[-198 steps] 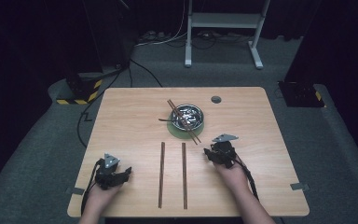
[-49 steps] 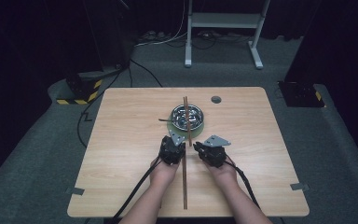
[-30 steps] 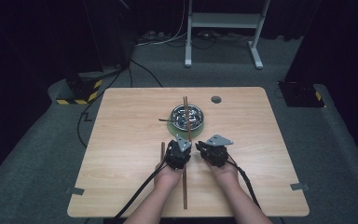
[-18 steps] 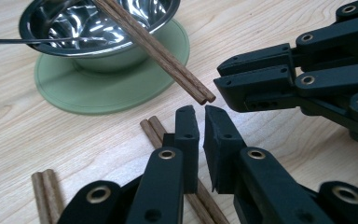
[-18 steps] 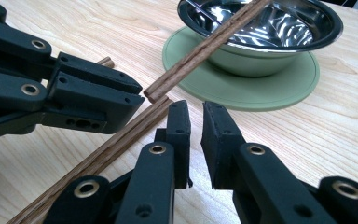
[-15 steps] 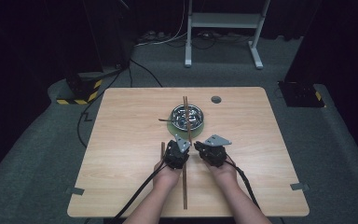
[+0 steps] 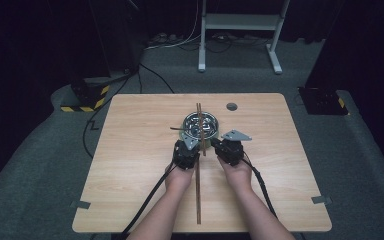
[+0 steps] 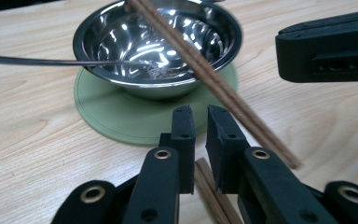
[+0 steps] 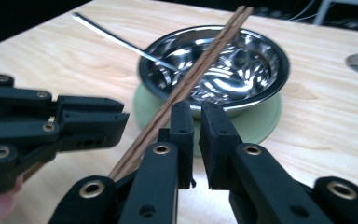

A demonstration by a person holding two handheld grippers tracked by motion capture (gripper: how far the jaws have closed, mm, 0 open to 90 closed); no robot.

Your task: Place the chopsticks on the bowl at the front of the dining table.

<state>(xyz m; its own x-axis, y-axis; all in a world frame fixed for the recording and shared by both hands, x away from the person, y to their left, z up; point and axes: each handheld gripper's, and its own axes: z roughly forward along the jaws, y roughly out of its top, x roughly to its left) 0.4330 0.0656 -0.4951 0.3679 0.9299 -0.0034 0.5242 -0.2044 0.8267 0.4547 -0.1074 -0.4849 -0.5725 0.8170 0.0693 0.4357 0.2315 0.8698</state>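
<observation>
Here, the left gripper (image 7: 187, 152) and right gripper (image 7: 228, 150), both nearly closed on nothing, flank a pair of chopsticks (image 7: 199, 150) laid across the steel bowl (image 7: 200, 125) at table (image 7: 130, 150) centre. Seemingly the placing step is finishing; next, withdraw without nudging them. Dark carpeted room beyond.

A pair of chopsticks (image 8: 205, 74) rests across a steel bowl (image 8: 158, 46) on a green mat (image 8: 121, 116).
</observation>
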